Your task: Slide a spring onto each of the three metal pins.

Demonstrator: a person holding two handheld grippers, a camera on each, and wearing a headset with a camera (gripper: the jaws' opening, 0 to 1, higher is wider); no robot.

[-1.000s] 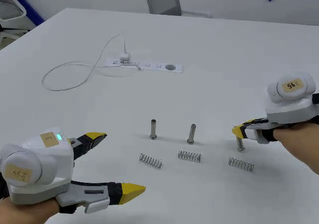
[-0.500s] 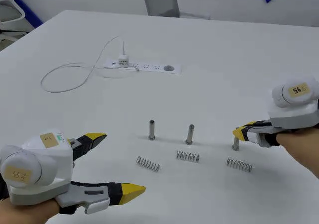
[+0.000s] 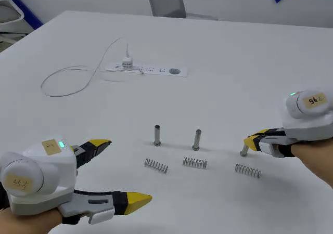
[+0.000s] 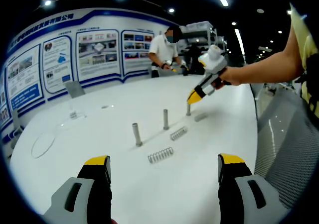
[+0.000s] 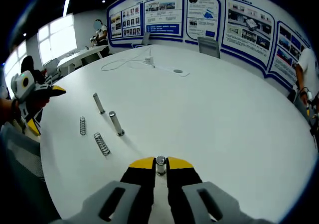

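Note:
Three metal pins stand in a row on the white table: left pin (image 3: 156,135), middle pin (image 3: 196,139), right pin (image 3: 244,151). A spring lies in front of each: left spring (image 3: 156,165), middle spring (image 3: 194,163), right spring (image 3: 247,170). My right gripper (image 3: 251,140) is shut on the right pin, whose head (image 5: 160,163) sits between the yellow tips. My left gripper (image 3: 119,170) hovers open at the near left, short of the left spring (image 4: 160,155), with nothing between its jaws.
A white power strip (image 3: 148,68) with a plugged-in charger and a looping white cable (image 3: 67,80) lies farther back on the table. A grey chair (image 3: 165,0) stands at the far edge. A person (image 4: 164,50) stands beyond the table.
The right gripper has dropped slightly at the right pin. The left gripper stays as it was, open. The head camera has shifted a little.

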